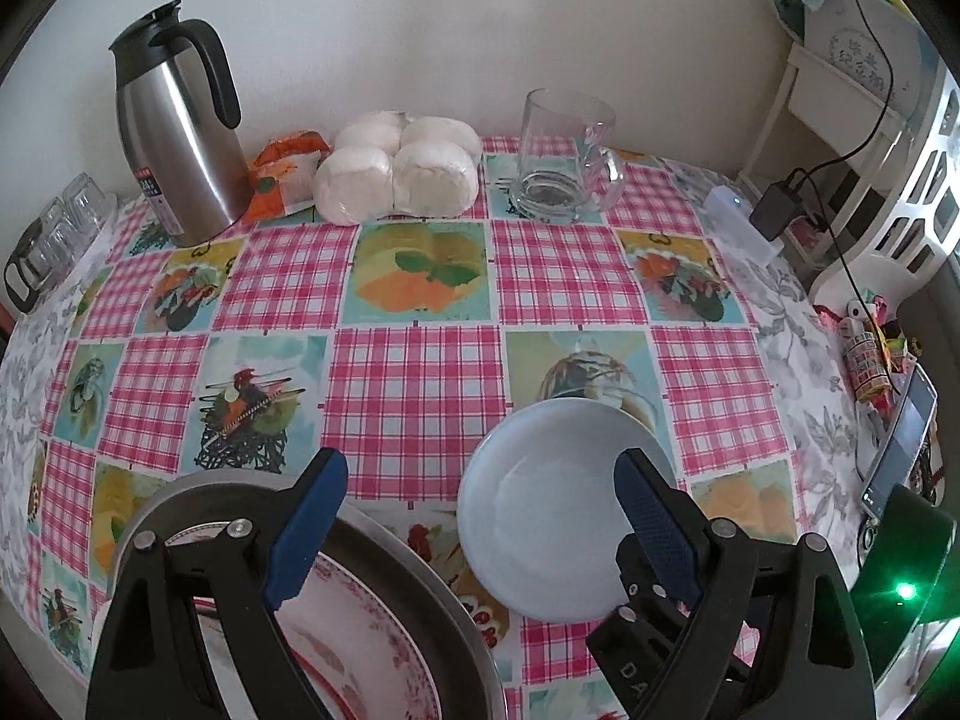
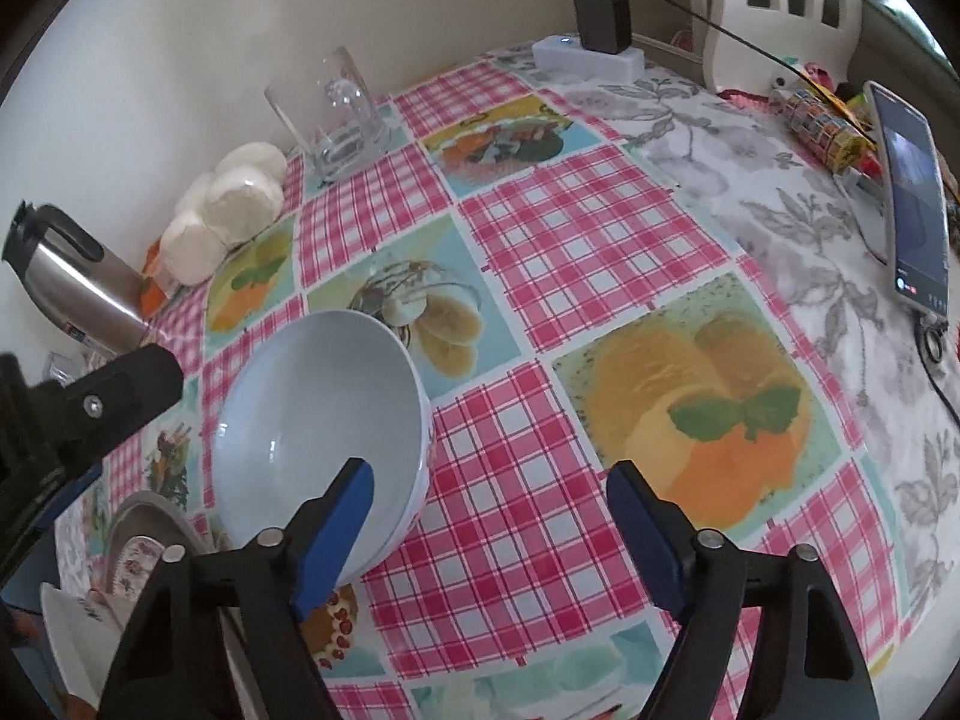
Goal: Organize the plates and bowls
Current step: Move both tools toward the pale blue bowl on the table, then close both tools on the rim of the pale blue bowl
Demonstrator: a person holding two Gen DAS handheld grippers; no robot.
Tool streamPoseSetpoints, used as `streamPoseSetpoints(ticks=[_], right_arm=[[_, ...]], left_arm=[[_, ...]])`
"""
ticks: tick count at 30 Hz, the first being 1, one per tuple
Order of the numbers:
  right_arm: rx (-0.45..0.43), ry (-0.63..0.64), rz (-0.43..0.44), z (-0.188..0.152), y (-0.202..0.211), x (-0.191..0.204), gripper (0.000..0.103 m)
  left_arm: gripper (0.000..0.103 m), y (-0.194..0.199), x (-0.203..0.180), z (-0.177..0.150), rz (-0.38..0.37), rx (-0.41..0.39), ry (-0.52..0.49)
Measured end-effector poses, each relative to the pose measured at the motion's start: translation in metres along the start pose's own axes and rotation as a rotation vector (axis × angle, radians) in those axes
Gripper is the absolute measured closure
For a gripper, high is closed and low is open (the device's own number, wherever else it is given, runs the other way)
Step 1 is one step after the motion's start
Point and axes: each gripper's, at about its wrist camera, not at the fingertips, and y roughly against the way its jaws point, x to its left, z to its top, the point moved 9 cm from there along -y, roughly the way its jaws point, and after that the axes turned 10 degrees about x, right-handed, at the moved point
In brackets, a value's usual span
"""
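Only from right wrist: stacked bowls.

- A steel thermos jug with a black handle stands at the far left of the surface, which wears a pink checked cloth with food pictures.
- An orange packet lies just right of the jug, touching it.
- A pack of four white round buns sits right of the jug, against the packet.
- A clear glass mug stands upright further right of the jug, near the wall.
- Small drinking glasses sit left of the jug, at the edge.
- A white power strip with a black charger lies far right of the jug.
- A phone, screen lit, stands propped far right of the jug.
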Motion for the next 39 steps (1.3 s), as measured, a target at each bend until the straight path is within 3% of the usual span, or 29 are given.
streamPoseSetpoints(ticks=[29,39], right_arm=[[0.042,0.034,0.060,-0.004,-0.022,0.011,0.065],[0.040,-0.006,0.073,-0.003,-0.018,-0.002,0.066]], left_arm=[[0.012,-0.014,0.000,-0.004,-0.021,0.039,0.020],[0.012,-0.020,-0.005,-0.008,-0.028,0.055,0.011]])
